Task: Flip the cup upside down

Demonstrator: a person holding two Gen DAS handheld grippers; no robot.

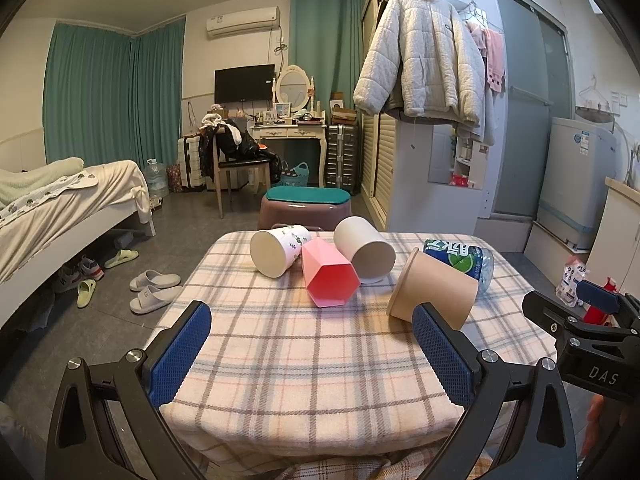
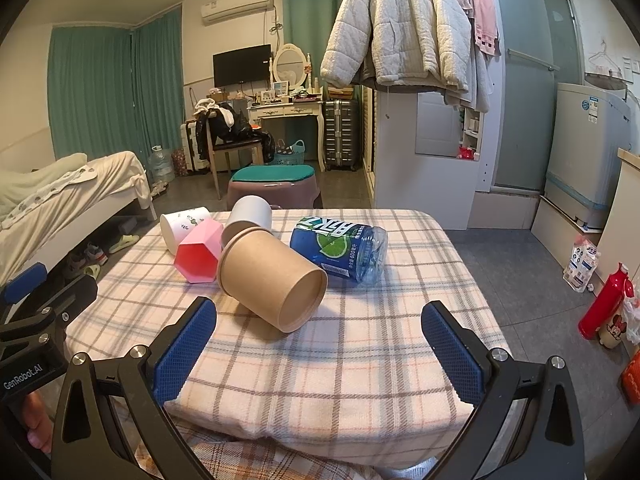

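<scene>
Two grippers are mine, one in each hand, and both hover over the near edge of one table [image 1: 280, 360] covered in a plaid cloth. Ahead of them lie five containers in all: four cups and one bottle, every one on its side.

Largest is the blue-labelled plastic bottle [image 2: 340, 248], lying beyond my right gripper [image 2: 319, 348] and slightly right of its centre line. Next is the brown paper cup [image 2: 272, 280], which lies just ahead of my right gripper and nearer its left finger, its base turned toward me. From my left gripper [image 1: 311, 352] the same cup sits directly past the right finger [image 1: 440, 356], which overlaps it in view; I cannot tell whether they touch.

Further ahead of both grippers is a cluster of three: one plain white cup [image 1: 364, 254], one pink faceted cup [image 1: 328, 276] and one white cup with a leaf print [image 1: 278, 250]. The pink one lies between the two white ones, close against them, open mouth toward me.

Both grippers have their blue-padded fingers spread wide, with nothing between them. Each gripper shows at the edge of the other's camera.
</scene>
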